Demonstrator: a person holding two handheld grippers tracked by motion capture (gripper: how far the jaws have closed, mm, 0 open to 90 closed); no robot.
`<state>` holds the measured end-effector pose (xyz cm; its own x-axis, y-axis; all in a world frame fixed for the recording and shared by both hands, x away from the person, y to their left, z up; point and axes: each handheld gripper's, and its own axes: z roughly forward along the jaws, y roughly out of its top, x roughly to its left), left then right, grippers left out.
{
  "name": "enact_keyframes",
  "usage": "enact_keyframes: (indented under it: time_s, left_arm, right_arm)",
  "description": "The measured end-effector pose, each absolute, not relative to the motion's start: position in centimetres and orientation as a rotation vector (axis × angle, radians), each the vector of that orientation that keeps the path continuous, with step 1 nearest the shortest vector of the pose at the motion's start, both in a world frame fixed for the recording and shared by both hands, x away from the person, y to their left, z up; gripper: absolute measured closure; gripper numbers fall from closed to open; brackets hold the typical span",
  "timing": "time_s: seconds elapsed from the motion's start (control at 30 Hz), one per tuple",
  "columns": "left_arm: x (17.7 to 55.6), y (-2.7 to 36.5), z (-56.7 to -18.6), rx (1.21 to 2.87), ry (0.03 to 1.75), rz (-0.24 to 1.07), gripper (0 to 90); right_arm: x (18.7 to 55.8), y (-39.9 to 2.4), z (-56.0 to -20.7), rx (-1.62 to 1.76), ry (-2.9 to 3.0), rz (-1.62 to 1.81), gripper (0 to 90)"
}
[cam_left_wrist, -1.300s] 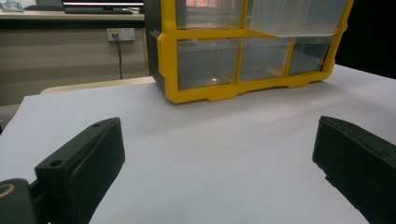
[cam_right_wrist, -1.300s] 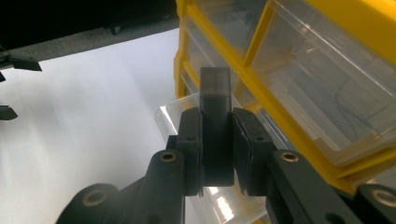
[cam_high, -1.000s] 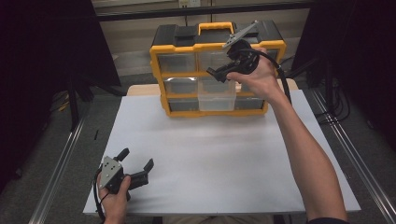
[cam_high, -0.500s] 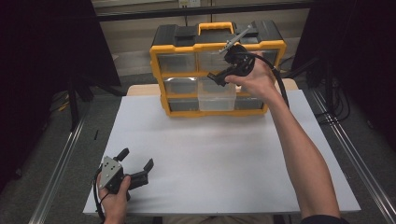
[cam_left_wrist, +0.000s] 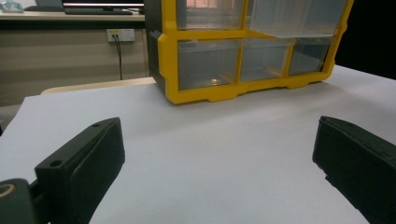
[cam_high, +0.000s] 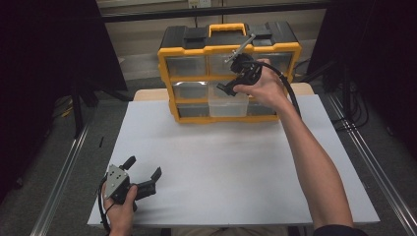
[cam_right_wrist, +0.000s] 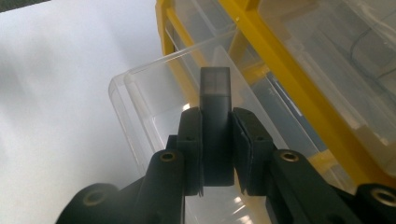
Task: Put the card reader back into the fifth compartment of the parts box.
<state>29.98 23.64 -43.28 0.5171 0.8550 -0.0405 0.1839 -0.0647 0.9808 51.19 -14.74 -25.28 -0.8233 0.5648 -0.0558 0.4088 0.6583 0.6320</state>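
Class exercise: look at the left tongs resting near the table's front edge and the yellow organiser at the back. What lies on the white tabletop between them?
Nothing: the left gripper view shows bare white tabletop from the left tongs to the organiser.

White table (cam_high: 236, 162) under yellow drawer organizer (cam_high: 228, 73)

The dark grey block's (cam_right_wrist: 215, 126) lower part is hidden between the right claw's (cam_right_wrist: 215, 149) jaws.
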Motion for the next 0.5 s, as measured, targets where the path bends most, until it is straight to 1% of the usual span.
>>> enact_keyframes:
  time_s: [0.43,0.47,0.5]
  left_arm:
    - [30.0,23.6,-43.3,1.569,0.917,0.701,2.5]
    - [30.0,23.6,-43.3,1.569,0.917,0.701,2.5]
    - [30.0,23.6,-43.3,1.568,0.918,0.700,2.4]
  right_arm:
    - [51.8,-14.7,-26.8,0.824,2.674,0.846,73.3]
    - [51.8,-14.8,-26.9,0.820,2.674,0.851,72.9]
    - [51.8,-14.8,-26.9,0.825,2.675,0.854,70.1]
